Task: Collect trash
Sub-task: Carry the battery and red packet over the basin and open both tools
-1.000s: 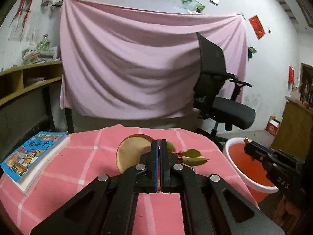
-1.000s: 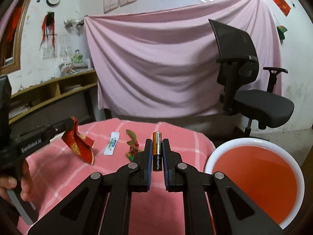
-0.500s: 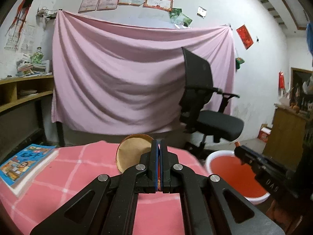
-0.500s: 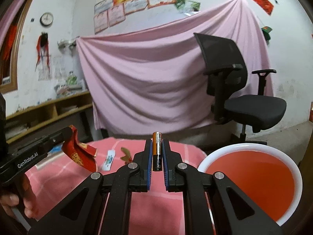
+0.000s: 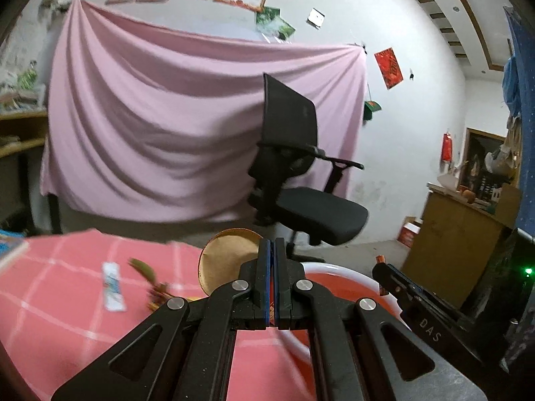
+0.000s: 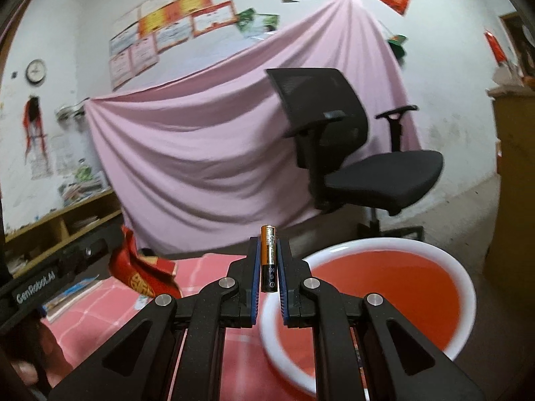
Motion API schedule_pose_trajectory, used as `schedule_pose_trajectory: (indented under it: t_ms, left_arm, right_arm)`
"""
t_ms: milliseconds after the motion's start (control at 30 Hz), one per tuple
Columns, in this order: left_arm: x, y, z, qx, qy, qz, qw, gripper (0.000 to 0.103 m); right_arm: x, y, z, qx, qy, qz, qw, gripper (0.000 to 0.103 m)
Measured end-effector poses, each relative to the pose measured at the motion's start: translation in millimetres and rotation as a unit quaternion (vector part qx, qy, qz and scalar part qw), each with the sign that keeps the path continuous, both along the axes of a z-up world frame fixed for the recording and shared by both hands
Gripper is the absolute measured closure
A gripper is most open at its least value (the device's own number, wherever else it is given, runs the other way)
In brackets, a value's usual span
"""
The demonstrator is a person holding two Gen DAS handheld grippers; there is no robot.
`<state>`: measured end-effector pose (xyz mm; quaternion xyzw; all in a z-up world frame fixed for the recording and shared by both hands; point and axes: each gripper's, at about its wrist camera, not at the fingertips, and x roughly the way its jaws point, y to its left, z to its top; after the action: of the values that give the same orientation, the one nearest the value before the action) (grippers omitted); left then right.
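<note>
My right gripper (image 6: 268, 260) is shut on a gold and black battery (image 6: 268, 257), held upright beside the near rim of the red bucket (image 6: 384, 277). My left gripper (image 5: 271, 267) is shut on a crumpled red wrapper (image 6: 143, 270), whose tan round back (image 5: 227, 257) shows behind the fingers. It hovers at the table's right edge by the bucket (image 5: 334, 287). A white packet (image 5: 112, 284) and dried leaves (image 5: 150, 280) lie on the pink checked tablecloth (image 5: 67, 317). The right gripper also shows in the left wrist view (image 5: 381, 264).
A black office chair (image 5: 301, 180) stands behind the bucket in front of a pink hanging sheet (image 5: 167, 133). A book (image 6: 73, 292) lies on the table's left side. A wooden cabinet (image 5: 461, 234) stands at the right, shelves (image 6: 60, 224) at the left.
Both grippers have swung right towards the bucket with their loads. The bucket now sits closer and larger in both views. The jaws have stayed shut.
</note>
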<state>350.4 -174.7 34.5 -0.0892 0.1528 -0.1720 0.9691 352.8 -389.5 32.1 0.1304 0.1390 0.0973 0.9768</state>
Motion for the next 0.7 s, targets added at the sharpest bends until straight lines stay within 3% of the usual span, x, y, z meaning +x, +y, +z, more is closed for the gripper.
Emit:
schedule_pose_trajectory:
  t_ms: [167, 400, 700]
  left_arm:
    - [15.9, -17.4, -5.1, -0.062, 0.043, -0.019, 0.9970, 0.103]
    - [25.5, -50.5, -11.7, -0.049, 0.066, -0.043, 0.9957, 0.103]
    - [46.5, -41.8, -23.4, -0.128, 0.128, -0.046, 0.9825, 0.103]
  right_arm:
    - [3.3, -24.7, -7.8, 0.011, 0.019, -0.027, 0.999, 0.095]
    - [6.5, -48.3, -18.3, 0.025, 0.050, -0.047, 0.997, 0.095]
    - [10.5, -57.1, -24.2, 0.048, 0.069, -0.059, 0.995, 0.095]
